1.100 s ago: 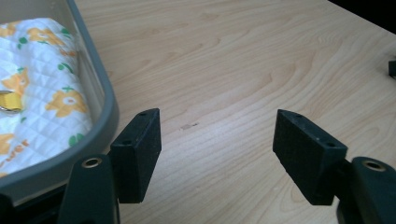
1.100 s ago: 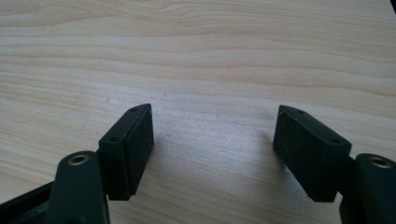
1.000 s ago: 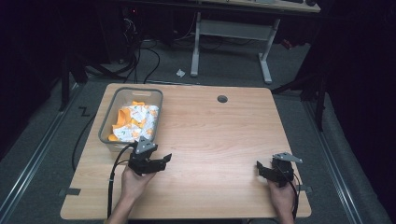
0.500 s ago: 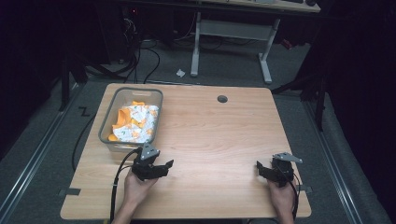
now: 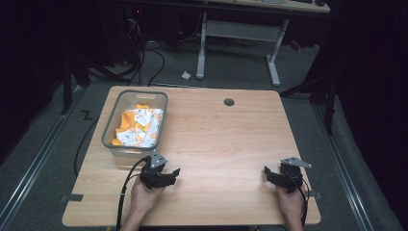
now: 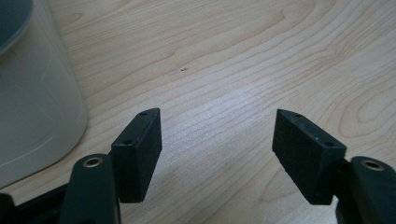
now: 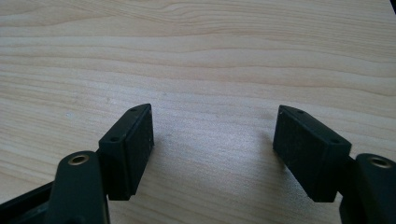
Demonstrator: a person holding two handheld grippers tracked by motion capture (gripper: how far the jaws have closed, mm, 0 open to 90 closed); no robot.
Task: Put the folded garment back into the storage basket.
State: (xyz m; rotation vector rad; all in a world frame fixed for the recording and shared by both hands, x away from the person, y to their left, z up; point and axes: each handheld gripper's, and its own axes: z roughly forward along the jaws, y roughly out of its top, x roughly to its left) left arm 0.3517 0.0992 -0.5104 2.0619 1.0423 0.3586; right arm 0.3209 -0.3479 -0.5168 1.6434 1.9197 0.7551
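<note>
**A:** So, high view first. What is on the desk (image 5: 226, 144)?

**B:** Item one: a grey bin (image 5: 108, 137) at the desk's far left, long side running away from the person. Contents: orange and white packets (image 5: 139, 127), heaped loosely. Item two: a round dark hole (image 5: 229, 102) in the desktop, near the far edge, right of centre.

**A:** And the tongs?

**B:** Left tongs (image 5: 174, 174) held in the left hand (image 5: 144, 192), low over the near part of the desk, just in front of the bin's near end, tips pointing right. A black cable (image 5: 126, 185) loops from them off the near edge. Right tongs (image 5: 267, 172) held in the right hand (image 5: 288, 199) near the right front corner, tips pointing left, grey plate on top. The two pairs are well apart, bare wood between them.

**A:** Left gripper view?

**B:** Left tongs (image 6: 217, 140) apart, nothing between the jaws but wood grain. The bin's pale, translucent wall (image 6: 32, 98) rises at the left of that view, just beside the left jaw, not touching it as far as I can tell.

**A:** Right gripper view?

**B:** Right tongs (image 7: 212, 137) likewise apart and empty, both black pads (image 7: 140, 140) clear, hanging close over bare desk (image 7: 210, 56).

**A:** Where do the packets stand against the tongs?

**B:** All in the bin, none held. The left tongs are the nearer pair, just outside the bin's near end.
</note>
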